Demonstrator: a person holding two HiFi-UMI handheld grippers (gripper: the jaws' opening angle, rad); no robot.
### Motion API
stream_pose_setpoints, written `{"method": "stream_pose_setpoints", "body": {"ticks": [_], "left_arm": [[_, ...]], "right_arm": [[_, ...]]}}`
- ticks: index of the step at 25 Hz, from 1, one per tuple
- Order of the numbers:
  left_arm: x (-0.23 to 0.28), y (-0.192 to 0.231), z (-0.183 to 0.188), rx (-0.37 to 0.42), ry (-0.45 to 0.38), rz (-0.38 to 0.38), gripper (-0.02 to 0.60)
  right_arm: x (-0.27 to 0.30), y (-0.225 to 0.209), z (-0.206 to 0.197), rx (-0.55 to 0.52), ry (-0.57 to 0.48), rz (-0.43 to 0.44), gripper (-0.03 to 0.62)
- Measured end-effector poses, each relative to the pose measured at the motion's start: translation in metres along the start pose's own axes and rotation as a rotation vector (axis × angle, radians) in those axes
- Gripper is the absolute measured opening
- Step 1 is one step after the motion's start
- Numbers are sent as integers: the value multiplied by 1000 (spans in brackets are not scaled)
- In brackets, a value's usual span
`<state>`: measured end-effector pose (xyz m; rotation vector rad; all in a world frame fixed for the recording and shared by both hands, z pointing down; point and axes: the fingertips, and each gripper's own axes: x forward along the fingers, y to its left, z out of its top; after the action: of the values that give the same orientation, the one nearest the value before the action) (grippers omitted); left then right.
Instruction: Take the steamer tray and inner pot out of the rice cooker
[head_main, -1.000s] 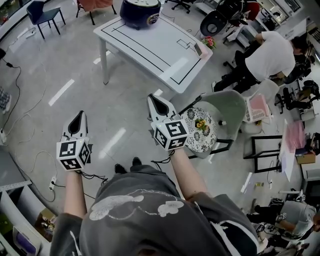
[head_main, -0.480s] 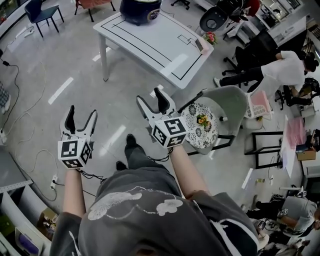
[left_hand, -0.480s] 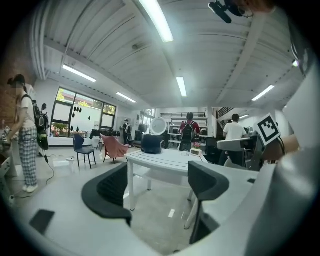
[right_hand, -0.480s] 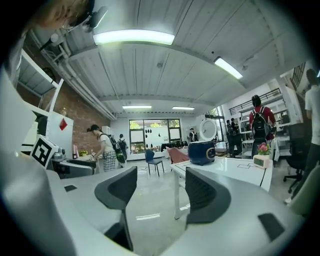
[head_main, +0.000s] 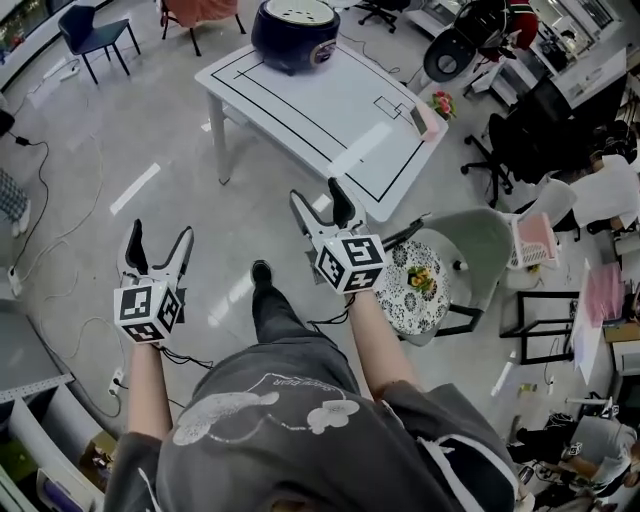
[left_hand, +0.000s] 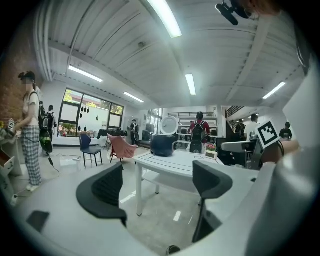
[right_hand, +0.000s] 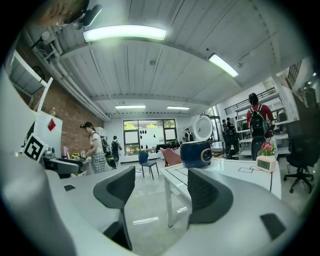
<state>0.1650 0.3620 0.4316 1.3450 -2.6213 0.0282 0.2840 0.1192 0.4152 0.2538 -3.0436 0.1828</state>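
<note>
l tool (head_main: 159, 232), r tool (head_main: 317, 191): jaws just opening, empty

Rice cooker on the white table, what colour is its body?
The rice cooker is dark blue; the right gripper view shows it best.

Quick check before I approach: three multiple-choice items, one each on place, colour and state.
1. Where does the rice cooker stand? A on the floor; B on the white table; C on a chair.
2. Its body's colour? A dark blue; B red; C white.
3. The left gripper and right gripper are: A both shut; B both open, empty; C holding the pot.
Key: B, it sits at the table's far end; A, its shell is navy; B, their jaws have just been opening, nothing between them.
</note>
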Motion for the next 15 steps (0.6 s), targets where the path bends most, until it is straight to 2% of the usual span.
{"method": "stream_pose_setpoints", "body": {"ticks": [9, 15], "left_arm": [[165, 35, 41, 24, 20, -11, 430], [257, 46, 70, 30, 21, -2, 430]], "right_arm": [[140, -113, 23, 24, 18, -43, 318], [212, -176, 39, 28, 33, -39, 318]]}}
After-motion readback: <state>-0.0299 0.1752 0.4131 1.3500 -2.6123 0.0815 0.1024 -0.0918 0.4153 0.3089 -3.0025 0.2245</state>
